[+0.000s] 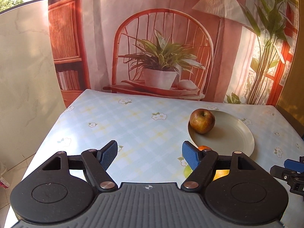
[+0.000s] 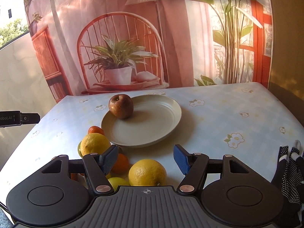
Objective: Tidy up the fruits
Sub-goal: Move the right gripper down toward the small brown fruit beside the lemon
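**Inspector:** Surveying the flower-printed pale blue tablecloth (image 2: 218, 117): one brownish-red apple (image 2: 120, 106) sits at the left edge of the round cream plate (image 2: 152, 131). The remaining fruit lies off the plate, bunched at its near-left rim: a small orange mandarin (image 2: 96, 130), a large yellow lemon (image 2: 94, 144), a second large yellow lemon (image 2: 147, 172) nearest the camera, and others partly hidden.

**Operator:** Tool condition?

**Inspector:** The right gripper (image 2: 145, 159) has its blue-padded jaws apart, empty, with the near lemon just below the gap. The left gripper (image 1: 149, 154) is likewise spread and holds nothing; only bare cloth lies between its pads.

**Operator:** Recommended handling?

**Inspector:** In my judgement, the near lemon is the next pickup. Lower until the pads straddle its widest part, not its crown, since a round, waxy skin is likely to slip upward. Close gently. Set it on the plate's open right side, clear of the apple, so neither rolls. Keep the left gripper away from the cluster.
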`<state>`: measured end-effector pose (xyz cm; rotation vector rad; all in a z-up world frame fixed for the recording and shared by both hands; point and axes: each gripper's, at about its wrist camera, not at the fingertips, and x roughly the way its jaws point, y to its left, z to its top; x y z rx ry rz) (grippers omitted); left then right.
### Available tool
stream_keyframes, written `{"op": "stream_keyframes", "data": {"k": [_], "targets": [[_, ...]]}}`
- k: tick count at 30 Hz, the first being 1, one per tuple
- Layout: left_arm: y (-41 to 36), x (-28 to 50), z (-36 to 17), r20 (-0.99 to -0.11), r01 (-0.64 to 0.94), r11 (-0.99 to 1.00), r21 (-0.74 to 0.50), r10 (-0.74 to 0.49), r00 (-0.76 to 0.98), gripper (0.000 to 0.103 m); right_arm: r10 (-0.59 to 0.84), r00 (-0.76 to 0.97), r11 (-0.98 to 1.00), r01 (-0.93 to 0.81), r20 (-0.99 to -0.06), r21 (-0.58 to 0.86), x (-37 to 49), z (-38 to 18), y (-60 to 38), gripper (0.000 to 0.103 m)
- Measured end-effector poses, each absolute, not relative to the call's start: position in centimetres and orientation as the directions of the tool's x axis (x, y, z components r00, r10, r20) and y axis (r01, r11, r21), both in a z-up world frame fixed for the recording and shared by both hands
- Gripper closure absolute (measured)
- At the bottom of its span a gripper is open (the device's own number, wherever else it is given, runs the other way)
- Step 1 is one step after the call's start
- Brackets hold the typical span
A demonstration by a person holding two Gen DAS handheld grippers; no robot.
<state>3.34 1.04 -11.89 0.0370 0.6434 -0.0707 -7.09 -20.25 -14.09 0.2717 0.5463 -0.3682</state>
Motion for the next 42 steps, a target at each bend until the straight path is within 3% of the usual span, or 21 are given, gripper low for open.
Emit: {"op": "stream_keyframes", "data": {"k": [15, 23, 28, 33, 42], "targets": [[0.4, 2.8, -12.1, -0.591, 0.138, 0.990, 0.034, -0.091, 0.802, 0.026, -0.238, 0.742, 0.854, 0.467, -0.627, 0.229, -9.5, -16.4, -20.1, 0.042], [0.6, 3.1, -12.0, -0.600, 0.150, 0.989, 0.011, -0.114, 0.792, 0.026, -0.201, 0.709, 0.870, 0.446, -0.676, 0.209, -9.3, -17.5, -19.8, 0.060], [0.9, 3.2, -12.1, -0.596, 0.145, 0.989, -0.011, -0.122, 0.793, 0.025, -0.169, 0.695, 0.884, 0.420, -0.699, 0.205, -8.6, -18.0, -19.9, 0.065], [1.0, 3.1, -11.7, -0.568, 0.130, 0.990, -0.053, -0.137, 0.811, 0.013, -0.146, 0.683, 0.892, 0.404, -0.716, 0.204, -8.0, -18.3, -20.3, 0.066], [0.8, 3.5, -11.7, -0.593, 0.153, 0.986, -0.072, -0.166, 0.788, 0.011, -0.108, 0.660, 0.907, 0.372, -0.744, 0.198, -6.9, -19.0, -20.8, 0.073]]}}
